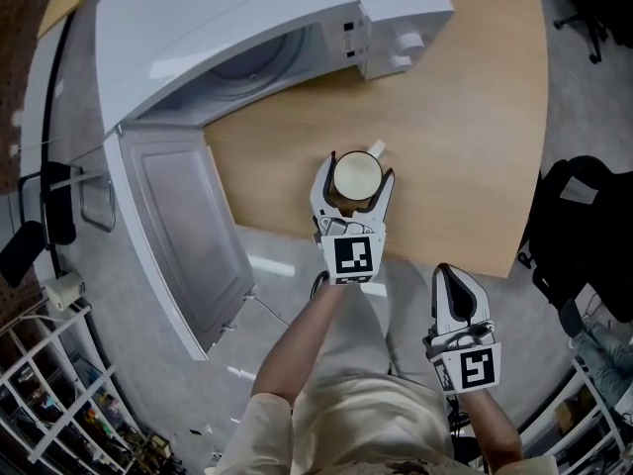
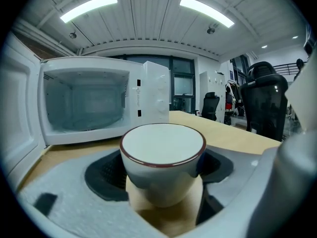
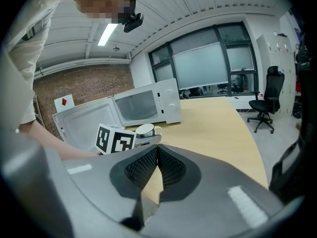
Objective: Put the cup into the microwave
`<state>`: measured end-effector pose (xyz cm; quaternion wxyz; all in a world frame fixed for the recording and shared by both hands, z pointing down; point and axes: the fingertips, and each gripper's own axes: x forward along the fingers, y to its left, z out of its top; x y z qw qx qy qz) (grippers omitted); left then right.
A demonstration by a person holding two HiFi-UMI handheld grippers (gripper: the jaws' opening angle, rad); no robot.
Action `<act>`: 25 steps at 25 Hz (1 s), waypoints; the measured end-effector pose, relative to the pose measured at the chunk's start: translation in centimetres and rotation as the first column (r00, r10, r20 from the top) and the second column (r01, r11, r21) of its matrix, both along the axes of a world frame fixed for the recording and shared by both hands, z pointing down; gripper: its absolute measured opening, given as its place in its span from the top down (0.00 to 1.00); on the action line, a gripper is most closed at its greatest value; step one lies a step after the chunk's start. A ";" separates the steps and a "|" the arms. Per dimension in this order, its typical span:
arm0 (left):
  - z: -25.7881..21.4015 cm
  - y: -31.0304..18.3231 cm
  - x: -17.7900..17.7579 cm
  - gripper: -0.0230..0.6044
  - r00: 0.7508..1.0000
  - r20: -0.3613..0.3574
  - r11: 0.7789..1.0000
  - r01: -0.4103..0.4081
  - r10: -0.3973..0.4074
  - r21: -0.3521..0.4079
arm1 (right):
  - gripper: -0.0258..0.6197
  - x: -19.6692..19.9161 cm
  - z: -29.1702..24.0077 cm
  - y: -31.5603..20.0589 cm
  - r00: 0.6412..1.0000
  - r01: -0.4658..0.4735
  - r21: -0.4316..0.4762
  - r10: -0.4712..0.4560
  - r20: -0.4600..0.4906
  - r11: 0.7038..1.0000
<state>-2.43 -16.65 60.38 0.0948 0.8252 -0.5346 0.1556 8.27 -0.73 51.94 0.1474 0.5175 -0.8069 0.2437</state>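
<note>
The left gripper (image 1: 358,168), jaws wide apart, straddles the cup (image 1: 356,177) without plainly pinching it, the open microwave (image 1: 267,13) lying upper left; the right gripper (image 1: 449,277), jaws together, hangs lower right.

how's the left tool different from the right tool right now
The left tool holds its jaws wide on either side of the cup; the right tool has them together, nothing between. The left tool reaches over the table; the right tool hangs off its edge. Both carry a marker cube.
</note>
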 end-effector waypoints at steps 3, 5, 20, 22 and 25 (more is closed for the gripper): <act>-0.2 -0.2 0.3 0.33 1.000 0.016 1.000 -0.020 0.020 0.010 | 0.95 -0.4 -0.1 -0.2 1.000 0.005 0.002 -0.005 0.002 1.000; -0.5 -0.3 0.4 0.33 0.999 0.017 0.999 -0.028 0.028 0.018 | 0.95 -0.5 -0.2 -0.3 1.000 0.009 0.005 -0.009 0.003 1.000; -7.9 -6.5 -8.8 0.33 0.975 -0.083 0.973 0.214 -0.207 0.086 | 0.95 -3.1 -1.4 -1.5 0.998 0.061 0.020 -0.062 0.022 0.998; -8.6 -7.9 -10.5 0.33 0.966 -0.086 0.963 0.253 -0.246 0.094 | 0.95 -3.8 -1.7 -1.7 0.997 0.073 0.022 -0.073 0.029 0.997; -9.2 -10.2 -12.9 0.33 0.949 -0.086 0.945 0.310 -0.302 0.102 | 0.95 -4.9 -2.5 -2.2 0.995 0.087 0.029 -0.088 0.040 0.996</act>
